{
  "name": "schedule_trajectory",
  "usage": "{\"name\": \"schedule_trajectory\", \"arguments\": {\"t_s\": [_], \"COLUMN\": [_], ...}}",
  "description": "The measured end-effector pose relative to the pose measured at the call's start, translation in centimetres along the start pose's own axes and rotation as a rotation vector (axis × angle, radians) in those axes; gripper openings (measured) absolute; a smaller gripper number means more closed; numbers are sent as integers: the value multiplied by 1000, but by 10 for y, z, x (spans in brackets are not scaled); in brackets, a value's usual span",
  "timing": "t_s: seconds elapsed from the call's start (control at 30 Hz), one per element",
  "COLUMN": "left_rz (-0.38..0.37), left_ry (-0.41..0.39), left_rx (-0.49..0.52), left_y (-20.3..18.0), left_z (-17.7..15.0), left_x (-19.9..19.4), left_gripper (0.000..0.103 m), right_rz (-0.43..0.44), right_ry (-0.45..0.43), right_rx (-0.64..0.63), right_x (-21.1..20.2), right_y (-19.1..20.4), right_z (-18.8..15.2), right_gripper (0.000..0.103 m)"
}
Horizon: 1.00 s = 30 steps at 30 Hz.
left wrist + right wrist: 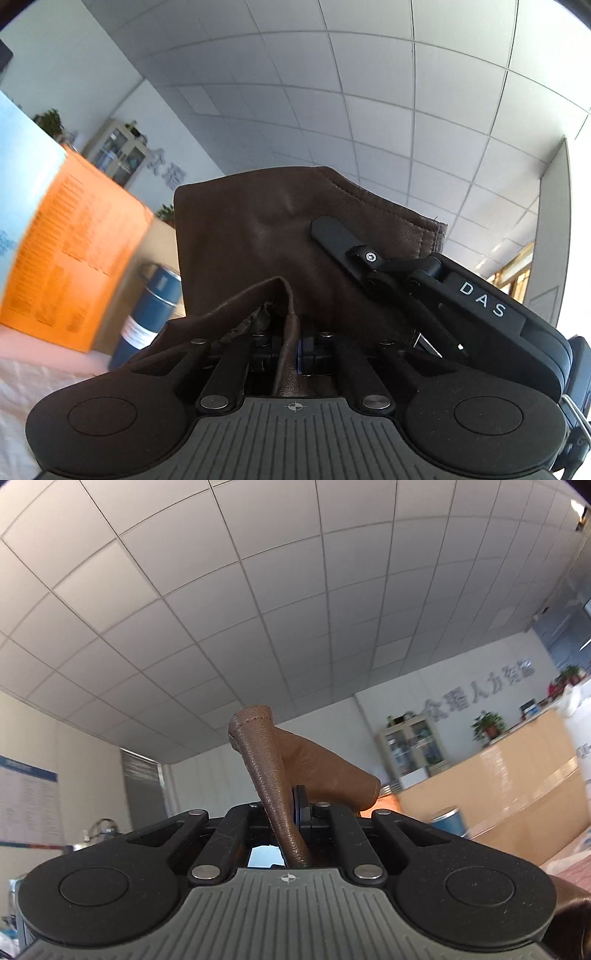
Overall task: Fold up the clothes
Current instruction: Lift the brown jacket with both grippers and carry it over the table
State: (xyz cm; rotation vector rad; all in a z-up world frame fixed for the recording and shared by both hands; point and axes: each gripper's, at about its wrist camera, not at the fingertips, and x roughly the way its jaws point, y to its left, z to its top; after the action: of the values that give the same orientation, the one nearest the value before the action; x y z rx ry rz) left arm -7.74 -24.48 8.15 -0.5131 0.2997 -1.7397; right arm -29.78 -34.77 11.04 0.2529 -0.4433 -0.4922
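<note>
Tilting both wrists up toward the ceiling tiles (pixel 221 609), we clamp the brown leather garment (pixel 258 240) in the left gripper (pixel 291 347) and right gripper (pixel 291 812), jaws pinched tight at lower centre; beyond, an orange box (pixel 81 251) and reception counter (pixel 517 775).

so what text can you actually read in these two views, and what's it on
"DAS": white letters on the black body of the other claw.
Grey raised wall lettering: Chinese characters, too blurred to read.
Orange printed board: motion-blurred, unreadable.
Blue cylindrical flask's white label: too small.
Blue-bordered wall chart: too small.
</note>
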Motion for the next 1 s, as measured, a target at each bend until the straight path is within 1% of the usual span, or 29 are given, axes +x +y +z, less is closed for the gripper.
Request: {"name": "schedule_trajectory", "arguments": {"t_s": [0.1, 0.17, 0.3, 0.37, 0.43, 0.6, 0.7, 0.77, 0.8, 0.83, 0.87, 0.9, 0.97, 1.0], "left_rz": [111, 184, 330, 362, 376, 351, 342, 329, 323, 316, 308, 303, 298, 296], "left_ry": [-41, -67, -107, -106, -65, 101, 182, 244, 274, 310, 354, 404, 505, 550], "left_rx": [31, 58, 144, 148, 152, 117, 96, 93, 92, 104, 126, 148, 194, 216], "left_y": [12, 20, 27, 33, 34, 33, 33, 34, 34, 31, 26, 23, 19, 18], "left_z": [19, 32, 52, 54, 47, 14, -6, -16, -22, -27, -32, -37, -49, -54], "left_x": [-42, -70, -124, -146, -168, -215, -234, -243, -248, -251, -253, -251, -245, -242], "left_gripper": [3, 3, 3, 3, 3, 3, 3, 3, 3, 4, 4, 4, 4, 4], "right_rz": [67, 90, 43, 11, -35, -159, -225, -263, -282, -298, -305, -314, -348, -375], "right_ry": [32, 51, 62, 102, 167, 372, 460, 511, 537, 559, 569, 577, 573, 546], "right_rx": [91, 163, 259, 283, 270, 192, 147, 120, 106, 91, 70, 47, -9, -51], "right_x": [12, 17, 13, 9, 4, -16, -28, -35, -39, -42, -45, -47, -49, -49], "right_y": [23, 33, 35, 25, 11, -33, -51, -62, -67, -72, -74, -76, -78, -78], "right_z": [-8, -15, -29, -39, -48, -78, -91, -97, -100, -103, -103, -103, -98, -94], "right_gripper": [5, 4, 4, 4, 4, 4, 6, 13, 14, 20, 32, 39, 75, 81]}}
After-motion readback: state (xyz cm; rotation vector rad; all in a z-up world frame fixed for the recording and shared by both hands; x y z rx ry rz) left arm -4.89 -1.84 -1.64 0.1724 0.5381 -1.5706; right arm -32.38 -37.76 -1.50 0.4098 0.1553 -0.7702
